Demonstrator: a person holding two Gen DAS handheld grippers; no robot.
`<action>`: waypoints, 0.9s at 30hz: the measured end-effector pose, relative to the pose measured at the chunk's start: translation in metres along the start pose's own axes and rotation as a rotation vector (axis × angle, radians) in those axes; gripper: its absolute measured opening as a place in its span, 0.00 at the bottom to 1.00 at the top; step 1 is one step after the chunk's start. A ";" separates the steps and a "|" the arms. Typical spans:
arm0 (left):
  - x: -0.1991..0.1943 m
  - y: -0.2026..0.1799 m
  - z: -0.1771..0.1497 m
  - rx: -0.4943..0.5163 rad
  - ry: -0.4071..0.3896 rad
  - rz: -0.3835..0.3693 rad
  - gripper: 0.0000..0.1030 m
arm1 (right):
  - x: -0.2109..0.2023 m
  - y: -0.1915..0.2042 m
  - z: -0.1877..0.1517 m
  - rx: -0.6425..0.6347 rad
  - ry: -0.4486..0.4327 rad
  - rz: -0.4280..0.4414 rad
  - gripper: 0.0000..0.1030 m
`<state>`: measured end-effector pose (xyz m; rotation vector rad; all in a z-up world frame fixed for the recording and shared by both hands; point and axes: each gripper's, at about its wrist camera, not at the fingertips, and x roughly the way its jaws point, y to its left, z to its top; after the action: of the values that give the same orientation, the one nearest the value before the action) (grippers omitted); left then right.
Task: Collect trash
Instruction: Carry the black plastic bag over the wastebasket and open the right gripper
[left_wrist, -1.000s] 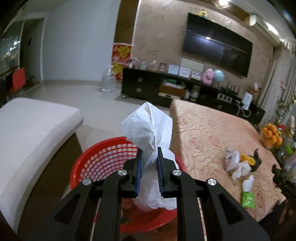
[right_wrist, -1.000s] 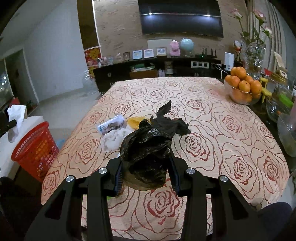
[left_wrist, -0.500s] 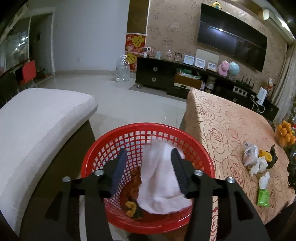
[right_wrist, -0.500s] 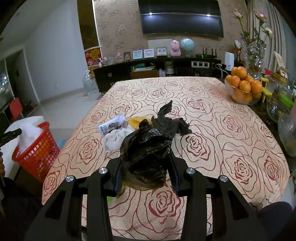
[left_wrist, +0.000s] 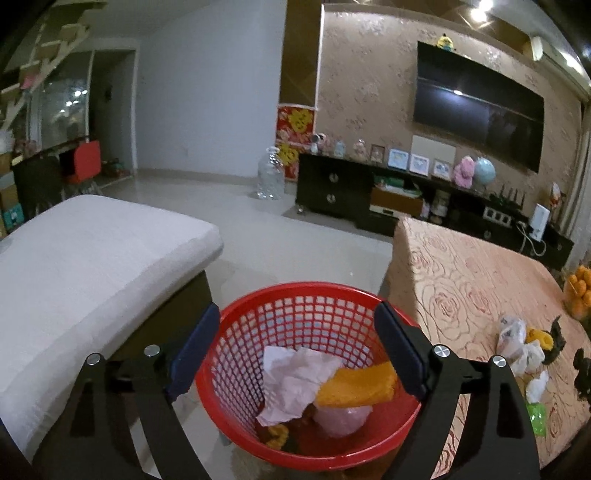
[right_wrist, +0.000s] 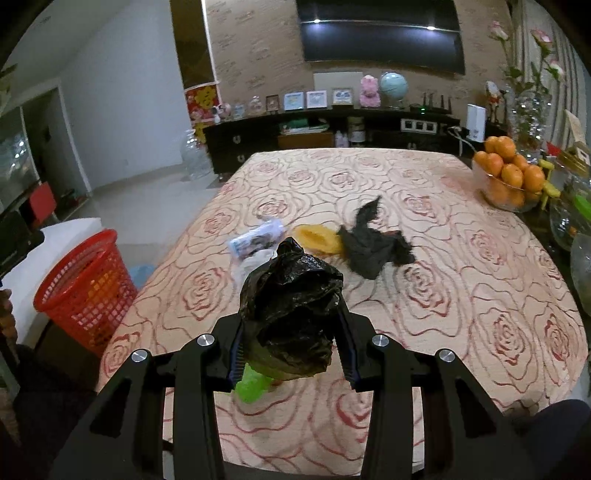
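Note:
My left gripper (left_wrist: 295, 350) is wide open and empty above the red mesh basket (left_wrist: 258, 306). Inside the basket lie a white tissue (left_wrist: 291, 384), an orange peel (left_wrist: 356, 384) and other scraps. My right gripper (right_wrist: 291, 339) is shut on a crumpled black plastic bag (right_wrist: 291, 302), held above the table's near edge. On the rose-patterned tablecloth (right_wrist: 461, 277) lie another black bag (right_wrist: 373, 243), a yellow peel (right_wrist: 317, 236), a printed wrapper (right_wrist: 258, 240), a white tissue (right_wrist: 255, 260) and a green wrapper (right_wrist: 251, 384). The basket also shows in the right wrist view (right_wrist: 85, 288), left of the table.
A white cushioned seat (left_wrist: 74, 266) stands left of the basket. A bowl of oranges (right_wrist: 509, 181), glassware (right_wrist: 576, 229) and a flower vase (right_wrist: 528, 110) sit along the table's right edge. A dark TV cabinet (left_wrist: 369, 195) and a water jug (left_wrist: 271, 179) stand beyond.
My left gripper opened wide and let go of the white tissue, which dropped into the red basket. My right gripper lifted the black bag slightly, keeping its grip.

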<state>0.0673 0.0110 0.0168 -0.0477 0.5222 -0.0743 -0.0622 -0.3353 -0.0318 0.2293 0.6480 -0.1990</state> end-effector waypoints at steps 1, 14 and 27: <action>0.000 0.002 0.001 -0.006 -0.004 0.010 0.80 | 0.001 0.006 0.001 -0.008 0.004 0.008 0.38; -0.008 0.035 0.006 -0.110 -0.044 0.081 0.80 | 0.019 0.110 0.023 -0.135 0.044 0.175 0.38; -0.006 0.049 0.006 -0.155 -0.037 0.095 0.80 | 0.058 0.214 0.047 -0.193 0.087 0.322 0.38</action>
<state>0.0676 0.0605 0.0217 -0.1754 0.4923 0.0596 0.0640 -0.1498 0.0009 0.1538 0.7024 0.1832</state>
